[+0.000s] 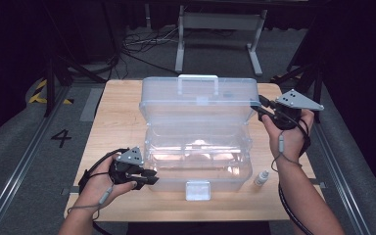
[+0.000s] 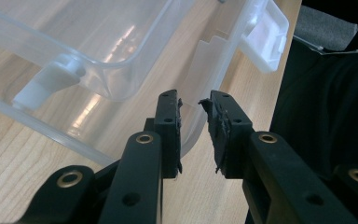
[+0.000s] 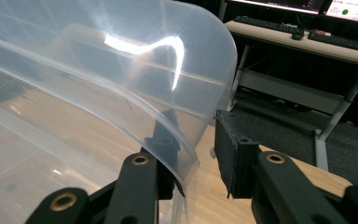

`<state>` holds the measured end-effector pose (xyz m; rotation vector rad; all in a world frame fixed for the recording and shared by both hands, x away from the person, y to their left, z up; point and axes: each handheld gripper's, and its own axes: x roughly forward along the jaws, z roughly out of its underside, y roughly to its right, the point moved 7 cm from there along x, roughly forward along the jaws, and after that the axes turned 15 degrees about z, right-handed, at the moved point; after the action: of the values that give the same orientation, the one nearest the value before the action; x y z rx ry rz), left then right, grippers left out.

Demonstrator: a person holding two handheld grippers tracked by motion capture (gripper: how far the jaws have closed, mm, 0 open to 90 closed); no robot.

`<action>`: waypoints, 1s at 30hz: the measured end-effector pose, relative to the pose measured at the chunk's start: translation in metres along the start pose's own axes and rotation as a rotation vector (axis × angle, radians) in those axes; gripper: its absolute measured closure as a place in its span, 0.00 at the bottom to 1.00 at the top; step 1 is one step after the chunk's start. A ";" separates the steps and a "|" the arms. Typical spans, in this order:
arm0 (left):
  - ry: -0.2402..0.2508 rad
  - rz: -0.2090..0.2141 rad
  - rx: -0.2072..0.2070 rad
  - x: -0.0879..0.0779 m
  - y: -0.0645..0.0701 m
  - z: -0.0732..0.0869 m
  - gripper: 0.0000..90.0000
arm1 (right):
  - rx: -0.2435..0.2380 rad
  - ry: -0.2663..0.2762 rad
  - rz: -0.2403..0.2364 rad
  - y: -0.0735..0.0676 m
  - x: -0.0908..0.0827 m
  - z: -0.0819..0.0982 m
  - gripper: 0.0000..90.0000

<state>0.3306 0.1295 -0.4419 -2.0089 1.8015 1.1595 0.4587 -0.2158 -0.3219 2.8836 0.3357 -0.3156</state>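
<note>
Near edge first: latch [image 1: 197,190] of the box [image 1: 198,161] faces the person, w/ a small bottle [image 1: 261,178] on the table [image 1: 117,117] just right of the front corner. Box sits mid-table, long axis running left–right, opening up. Lid [image 1: 198,100] stands swung back on the far side, roughly upright, handle [image 1: 198,83] at its top edge.

Left gripper [image 1: 149,177] lies low at the box's front-left corner, pointing right along the front wall. Left gripper view: jaws part open, narrow gap, the corner rim [image 2: 191,135] running in between them; can't tell if the pads [image 2: 170,116] press it or just straddle. That view also gets the latch [image 2: 265,39] from the side.

Right gripper [image 1: 258,108] is up at the lid's right end, pointing left. Right gripper view gives what the high view can't: lid edge [image 3: 182,154] lies in front of the left jaw, right pad [image 3: 226,149] stands clear of it, wide gap, so not clamped. Behind: a desk [image 3: 298,49] w/ keyboards.
</note>
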 end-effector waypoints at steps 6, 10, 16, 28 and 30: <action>0.001 -0.001 -0.002 0.000 0.000 0.000 0.82 | 0.006 0.021 0.024 0.002 0.005 -0.001 0.81; 0.001 0.000 -0.003 0.000 0.000 0.000 0.82 | 0.014 0.025 0.024 0.003 0.009 -0.002 0.81; 0.003 0.001 -0.005 0.000 0.000 0.000 0.82 | 0.016 0.031 0.036 0.004 0.016 -0.006 0.81; 0.006 0.007 -0.008 0.000 0.000 0.000 0.82 | 0.042 0.046 0.057 0.007 0.030 -0.012 0.82; 0.006 0.006 -0.009 0.000 0.000 0.000 0.82 | 0.050 0.048 0.057 0.008 0.032 -0.013 0.82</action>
<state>0.3310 0.1298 -0.4420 -2.0156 1.8101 1.1661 0.4939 -0.2141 -0.3158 2.9472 0.2569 -0.2486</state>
